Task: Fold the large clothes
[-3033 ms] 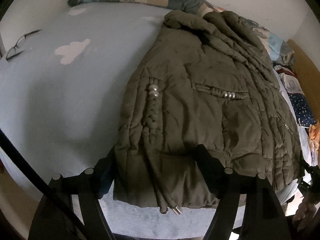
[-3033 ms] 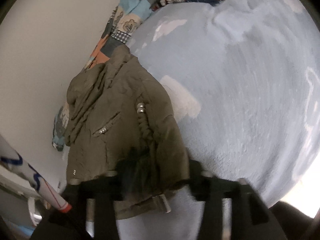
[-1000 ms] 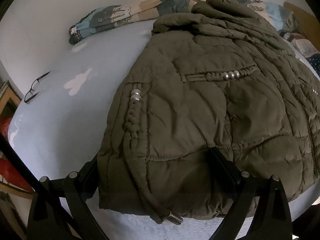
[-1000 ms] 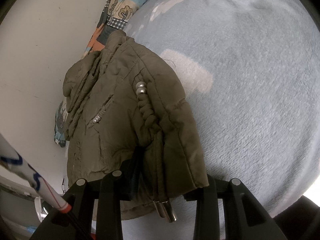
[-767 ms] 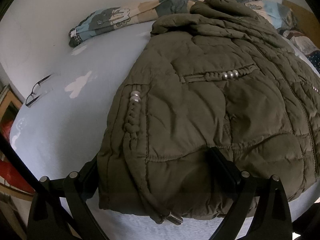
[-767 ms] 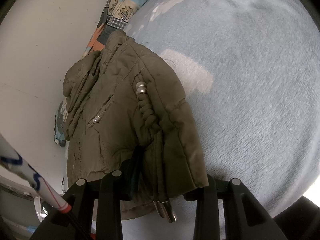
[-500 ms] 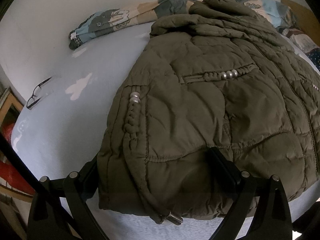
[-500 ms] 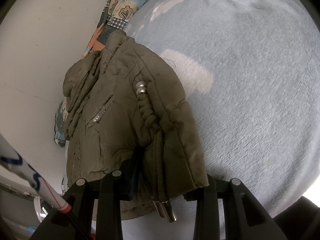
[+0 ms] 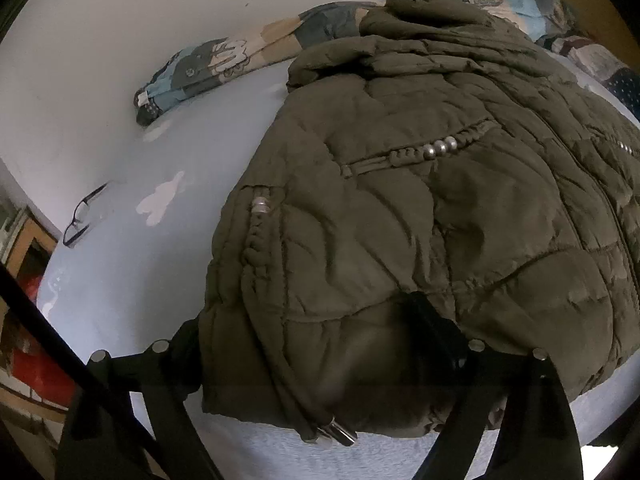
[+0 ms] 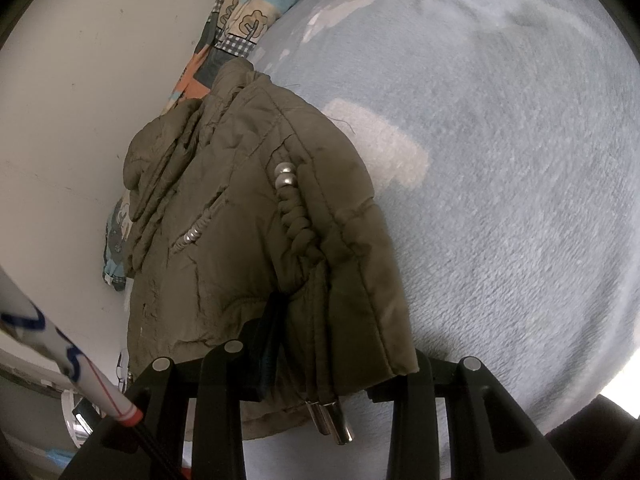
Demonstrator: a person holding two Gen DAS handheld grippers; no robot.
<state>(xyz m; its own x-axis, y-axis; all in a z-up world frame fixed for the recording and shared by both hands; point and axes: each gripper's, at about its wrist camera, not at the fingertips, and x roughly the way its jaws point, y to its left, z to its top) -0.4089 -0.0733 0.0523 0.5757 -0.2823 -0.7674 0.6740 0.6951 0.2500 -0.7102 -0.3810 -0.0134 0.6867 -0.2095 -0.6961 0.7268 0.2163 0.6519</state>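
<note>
An olive quilted jacket (image 9: pixel 420 220) lies folded on a pale blue bed cover (image 9: pixel 160 264). It has braided cords with silver beads and metal cord ends at its near hem. My left gripper (image 9: pixel 312 344) straddles the near hem, its fingers (image 9: pixel 436 328) wide apart with the thick fabric between them. In the right wrist view the same jacket (image 10: pixel 248 248) hangs by its near corner in my right gripper (image 10: pixel 340 344), whose fingers (image 10: pixel 272 344) press on the hem on both sides.
A patchwork quilt (image 9: pixel 208 68) lies bunched along the white wall at the back. A pair of glasses (image 9: pixel 82 216) lies on the bed at the left. A wide stretch of blue cover (image 10: pixel 500 168) spreads right of the jacket.
The left view has shifted slightly; the jacket sits a little further right and nearer. The right view and its hold on the hem are unchanged.
</note>
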